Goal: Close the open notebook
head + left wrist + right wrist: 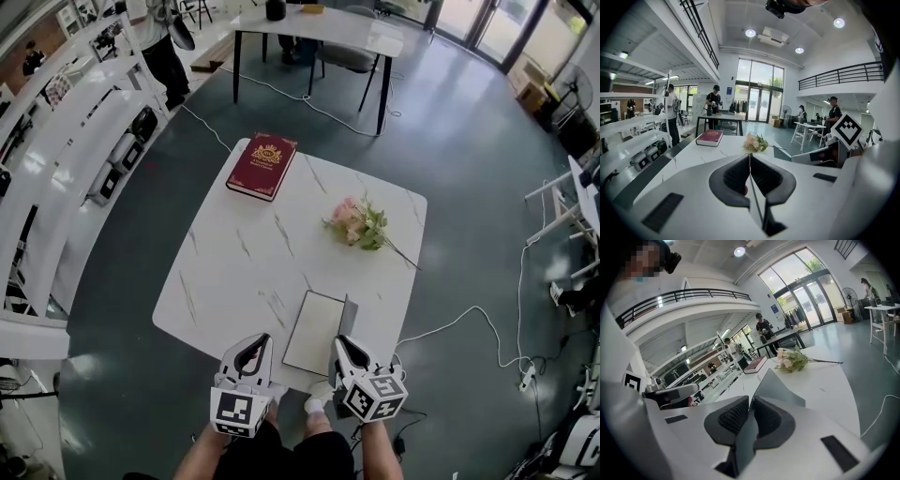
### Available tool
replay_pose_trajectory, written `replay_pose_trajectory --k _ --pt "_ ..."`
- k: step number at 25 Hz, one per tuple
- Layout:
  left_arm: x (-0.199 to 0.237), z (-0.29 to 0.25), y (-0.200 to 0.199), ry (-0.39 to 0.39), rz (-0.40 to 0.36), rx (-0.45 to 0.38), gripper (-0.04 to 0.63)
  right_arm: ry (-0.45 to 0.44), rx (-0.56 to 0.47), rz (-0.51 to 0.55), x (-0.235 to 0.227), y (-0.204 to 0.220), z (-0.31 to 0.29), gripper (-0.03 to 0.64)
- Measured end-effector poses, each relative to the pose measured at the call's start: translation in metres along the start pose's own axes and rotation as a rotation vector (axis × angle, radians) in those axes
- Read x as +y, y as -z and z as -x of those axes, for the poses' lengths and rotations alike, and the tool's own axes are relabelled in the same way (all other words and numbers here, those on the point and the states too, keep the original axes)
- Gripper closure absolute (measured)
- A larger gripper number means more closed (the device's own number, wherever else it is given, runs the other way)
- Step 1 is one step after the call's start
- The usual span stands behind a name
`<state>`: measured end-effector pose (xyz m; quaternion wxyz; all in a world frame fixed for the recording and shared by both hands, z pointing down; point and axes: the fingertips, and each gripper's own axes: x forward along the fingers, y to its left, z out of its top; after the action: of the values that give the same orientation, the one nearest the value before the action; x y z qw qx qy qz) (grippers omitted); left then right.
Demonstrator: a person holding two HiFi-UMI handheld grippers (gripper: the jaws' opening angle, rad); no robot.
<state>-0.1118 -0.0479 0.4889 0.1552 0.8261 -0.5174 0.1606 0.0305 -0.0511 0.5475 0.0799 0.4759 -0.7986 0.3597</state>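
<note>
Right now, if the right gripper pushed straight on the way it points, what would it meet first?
The notebook's raised grey cover: its near edge sits between the jaws of the right gripper, so any push forward presses straight into it.

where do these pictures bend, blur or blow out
Head view: sharp, shelves at the left bowed by the wide lens, floor glare near the far doors. Left gripper view: black corners, windows washed out. Right gripper view: black corners, notebook cover soft at the jaws.
</note>
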Motion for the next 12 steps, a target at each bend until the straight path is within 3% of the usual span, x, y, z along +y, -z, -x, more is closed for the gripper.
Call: replay_pose_trajectory --k 12 --pt "0.031 -0.007 0.016 -0.008 0.031 0.026 0.571 -0.009 0.054 0.006 0.016 0.016 -0.042 0.56"
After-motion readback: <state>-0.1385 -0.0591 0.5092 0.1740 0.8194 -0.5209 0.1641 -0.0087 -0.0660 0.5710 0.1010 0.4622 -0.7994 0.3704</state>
